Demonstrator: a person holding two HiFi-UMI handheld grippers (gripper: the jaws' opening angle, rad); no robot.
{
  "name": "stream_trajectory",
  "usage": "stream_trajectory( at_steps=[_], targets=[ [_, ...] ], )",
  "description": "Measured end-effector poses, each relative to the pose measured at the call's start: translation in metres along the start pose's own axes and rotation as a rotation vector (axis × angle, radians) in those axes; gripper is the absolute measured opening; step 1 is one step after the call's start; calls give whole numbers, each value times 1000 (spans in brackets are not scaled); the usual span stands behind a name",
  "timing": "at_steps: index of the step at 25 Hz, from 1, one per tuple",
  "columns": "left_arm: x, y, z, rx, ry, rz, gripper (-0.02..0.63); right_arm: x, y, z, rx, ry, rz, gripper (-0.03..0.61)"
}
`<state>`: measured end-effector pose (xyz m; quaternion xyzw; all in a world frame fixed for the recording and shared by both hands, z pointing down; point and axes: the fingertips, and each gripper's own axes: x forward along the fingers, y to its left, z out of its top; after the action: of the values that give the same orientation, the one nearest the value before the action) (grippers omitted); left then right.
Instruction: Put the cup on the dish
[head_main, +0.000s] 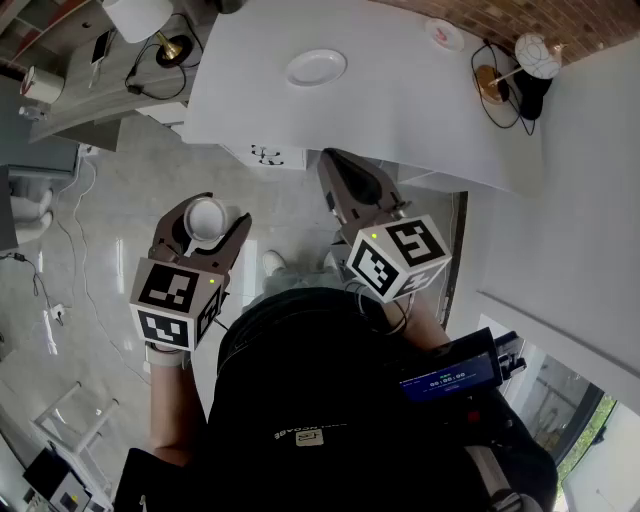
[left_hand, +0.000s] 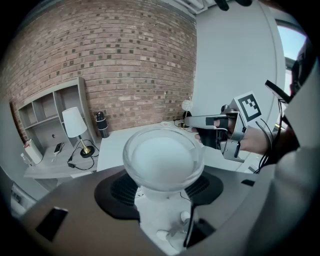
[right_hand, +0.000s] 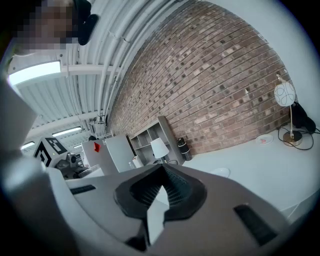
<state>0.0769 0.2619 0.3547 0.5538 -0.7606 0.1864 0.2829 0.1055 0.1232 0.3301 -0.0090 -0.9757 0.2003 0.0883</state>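
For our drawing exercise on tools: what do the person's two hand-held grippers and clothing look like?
The left hand-held gripper and the right hand-held gripper each have two curved grey jaws lined with black ribbed pads. Behind them sits a white cube printed with black square markers, with a small yellow-green light. The person wears a black top.

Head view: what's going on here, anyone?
A person stands a little back from the white table with a gripper in each hand. The left gripper is closed on a white cup and holds it in the air over the floor, short of the table's edge. The right gripper is shut and empty, pointing toward the table. The dish sits on the table, with nothing on it yet.
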Motion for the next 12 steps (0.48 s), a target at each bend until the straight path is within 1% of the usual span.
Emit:
stream_trajectory(
  at_steps=[5,9,12],
  targets=[
    [0,1,-6,37,25,6,261,1,5,2,17,-13,-8,5],
    [-5,2,-6,19,6,-8,261,2,8,1,21,-20,-21,4],
    [-9,5,-9,25,4,-8,261,5,9,0,34,-21,-43,5]
  ],
)
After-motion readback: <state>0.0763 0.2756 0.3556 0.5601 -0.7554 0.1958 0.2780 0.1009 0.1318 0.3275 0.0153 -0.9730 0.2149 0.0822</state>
